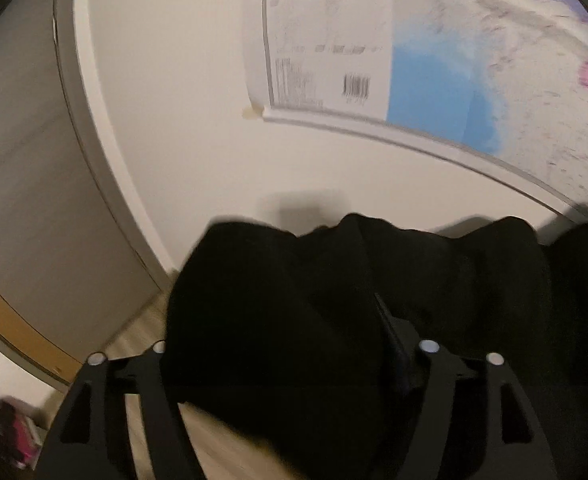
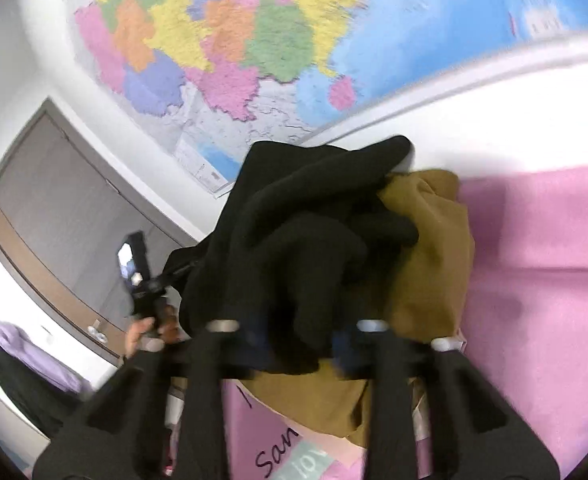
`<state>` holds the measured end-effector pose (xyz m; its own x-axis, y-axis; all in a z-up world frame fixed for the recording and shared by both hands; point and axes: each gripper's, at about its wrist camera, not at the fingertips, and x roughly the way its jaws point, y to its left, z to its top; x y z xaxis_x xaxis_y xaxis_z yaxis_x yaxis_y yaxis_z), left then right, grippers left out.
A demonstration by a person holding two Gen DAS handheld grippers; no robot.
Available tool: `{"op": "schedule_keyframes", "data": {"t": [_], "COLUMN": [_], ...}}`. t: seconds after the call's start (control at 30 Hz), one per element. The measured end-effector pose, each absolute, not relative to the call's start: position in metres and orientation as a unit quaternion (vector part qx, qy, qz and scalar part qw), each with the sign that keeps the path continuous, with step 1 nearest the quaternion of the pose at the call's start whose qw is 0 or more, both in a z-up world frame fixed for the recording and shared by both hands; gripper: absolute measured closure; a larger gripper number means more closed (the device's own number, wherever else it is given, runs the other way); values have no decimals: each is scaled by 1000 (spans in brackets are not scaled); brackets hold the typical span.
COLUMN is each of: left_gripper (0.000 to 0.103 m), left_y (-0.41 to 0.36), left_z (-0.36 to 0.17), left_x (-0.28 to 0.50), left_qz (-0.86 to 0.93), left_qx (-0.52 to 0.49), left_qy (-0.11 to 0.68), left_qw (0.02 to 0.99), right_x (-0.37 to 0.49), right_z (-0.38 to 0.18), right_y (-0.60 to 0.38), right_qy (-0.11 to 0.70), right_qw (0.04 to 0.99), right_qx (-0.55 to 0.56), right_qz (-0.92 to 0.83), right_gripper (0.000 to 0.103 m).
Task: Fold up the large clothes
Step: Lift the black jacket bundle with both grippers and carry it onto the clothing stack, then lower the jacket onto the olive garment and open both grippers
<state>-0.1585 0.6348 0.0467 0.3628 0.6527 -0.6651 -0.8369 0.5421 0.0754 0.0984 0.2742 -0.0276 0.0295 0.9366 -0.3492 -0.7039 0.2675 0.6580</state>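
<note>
A black garment [image 1: 454,280] fills the lower half of the left wrist view and drapes over my left gripper [image 1: 289,320]. Its jaws stand wide apart; one finger [image 1: 394,332] shows, the other is hidden under the cloth. In the right wrist view the same black garment [image 2: 302,208] rises in a bunch out of my right gripper [image 2: 298,320], which is shut on it, fingertips buried in the folds. A hand [image 2: 141,332] holds the left gripper's body [image 2: 141,272] at the cloth's left edge. A brown garment [image 2: 426,240] lies behind and under the black one.
A pink bed cover [image 2: 534,260] spreads to the right. A pink box with handwriting [image 2: 261,440] sits below the gripper. A coloured map [image 2: 233,40] hangs on the white wall, with a grey door [image 2: 53,200] to the left. Purple and black clothes [image 2: 25,356] hang at far left.
</note>
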Motion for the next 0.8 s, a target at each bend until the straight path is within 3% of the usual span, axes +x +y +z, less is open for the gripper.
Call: {"op": "schedule_keyframes", "data": {"t": [0.1,0.3,0.53,0.7,0.8], "left_gripper": [28,25,25,25,25], "left_y": [612,581,550,534,523], "left_z": [69,88,76,74,72], "left_x": [-179,-205,-193,-177,-169], "left_qz": [477,429,337,305,298], "left_qx": [-120,-131,-136,-140,-140], "left_qy": [295,260,272,273,280], "left_qw": [819,855,891,902,902], "right_x": [93,69,33,14,21], "right_z": [-25,-22,19,47,39], "right_y": [238,261,213,258,306], "right_qy": [355,380,279,227,252], "right_qw": [708,732,792,791,784], "right_qx": [156,77,36,-13,-38], "right_qz": [590,560,541,568,567], "right_gripper": [86,68,65,61,61]}}
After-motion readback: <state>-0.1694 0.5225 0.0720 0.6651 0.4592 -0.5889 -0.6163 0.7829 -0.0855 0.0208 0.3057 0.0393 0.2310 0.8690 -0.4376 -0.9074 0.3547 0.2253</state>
